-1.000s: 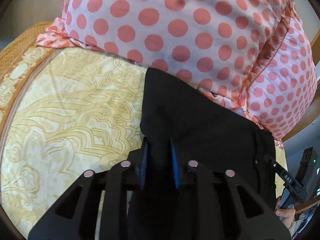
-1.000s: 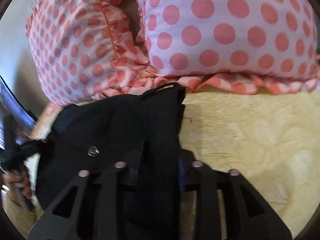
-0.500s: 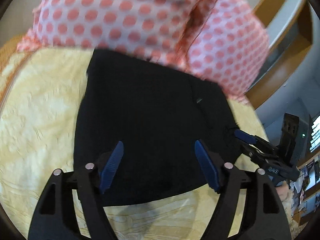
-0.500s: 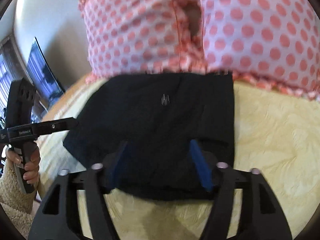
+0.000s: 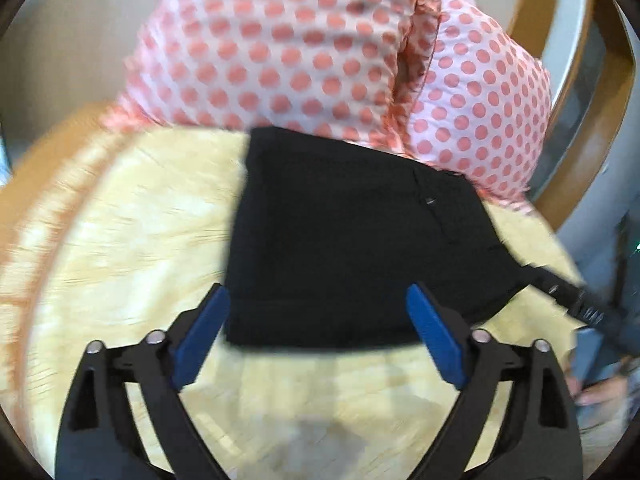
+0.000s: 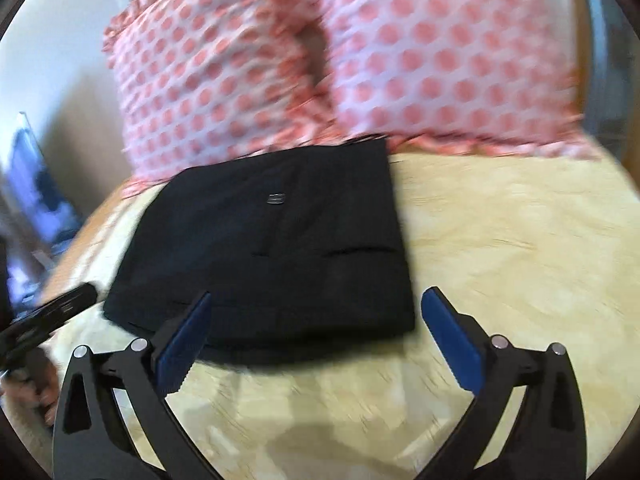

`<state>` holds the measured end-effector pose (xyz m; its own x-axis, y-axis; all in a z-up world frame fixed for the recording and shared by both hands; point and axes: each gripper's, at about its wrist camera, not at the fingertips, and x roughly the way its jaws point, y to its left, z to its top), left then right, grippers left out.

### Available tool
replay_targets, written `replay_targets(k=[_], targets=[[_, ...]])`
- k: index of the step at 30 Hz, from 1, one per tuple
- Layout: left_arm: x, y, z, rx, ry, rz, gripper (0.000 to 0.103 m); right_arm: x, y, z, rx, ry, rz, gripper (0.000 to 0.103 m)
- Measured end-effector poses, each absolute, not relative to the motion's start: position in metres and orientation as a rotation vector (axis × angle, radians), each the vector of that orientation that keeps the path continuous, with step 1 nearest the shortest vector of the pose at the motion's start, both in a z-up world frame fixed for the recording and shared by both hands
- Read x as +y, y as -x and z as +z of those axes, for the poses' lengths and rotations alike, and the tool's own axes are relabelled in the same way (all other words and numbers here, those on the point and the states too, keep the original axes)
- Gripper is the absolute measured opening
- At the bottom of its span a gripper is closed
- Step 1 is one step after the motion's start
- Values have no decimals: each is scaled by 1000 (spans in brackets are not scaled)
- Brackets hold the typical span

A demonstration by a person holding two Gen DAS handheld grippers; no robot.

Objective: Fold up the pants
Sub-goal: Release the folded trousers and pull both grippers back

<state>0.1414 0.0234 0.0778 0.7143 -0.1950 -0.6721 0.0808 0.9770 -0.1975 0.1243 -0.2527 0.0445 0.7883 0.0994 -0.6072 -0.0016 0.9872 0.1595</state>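
The black pants (image 5: 344, 240) lie folded into a flat rectangle on the yellow patterned bedspread (image 5: 120, 240), their far edge against the pillows. They also show in the right wrist view (image 6: 276, 248). My left gripper (image 5: 318, 312) is open and empty, held above the near edge of the pants. My right gripper (image 6: 316, 316) is open and empty, also above the near edge. The other gripper shows at the right edge of the left wrist view (image 5: 572, 296) and at the left edge of the right wrist view (image 6: 52, 316). Both views are motion-blurred.
Two pink pillows with coral polka dots (image 5: 304, 52) (image 6: 440, 52) stand behind the pants. A wooden bed frame (image 5: 580, 100) curves at the right. A hand (image 6: 28, 384) holds the other gripper's handle. Bare bedspread (image 6: 520, 248) lies to the right.
Both grippers let go of the pants, opened wide and pulled back and up. The pants now lie flat and folded on the bedspread.
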Motion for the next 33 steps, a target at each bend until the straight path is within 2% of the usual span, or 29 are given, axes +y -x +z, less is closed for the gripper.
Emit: replay_targets(k=[4,13,23,33], targets=[[27,-107,67,753,118,-99,101,-234,-94,28,642,-87,18,102],[25,-61,44,792,100,-75,101,-201,-57,12,661,-10,27,102],[2,-54,31,802,-37,-60,101,-189,-56,-6,716,3,12,102],[0,-43,28,758,-8,21,101,-189,-55,-7,708,-7,-2,102]])
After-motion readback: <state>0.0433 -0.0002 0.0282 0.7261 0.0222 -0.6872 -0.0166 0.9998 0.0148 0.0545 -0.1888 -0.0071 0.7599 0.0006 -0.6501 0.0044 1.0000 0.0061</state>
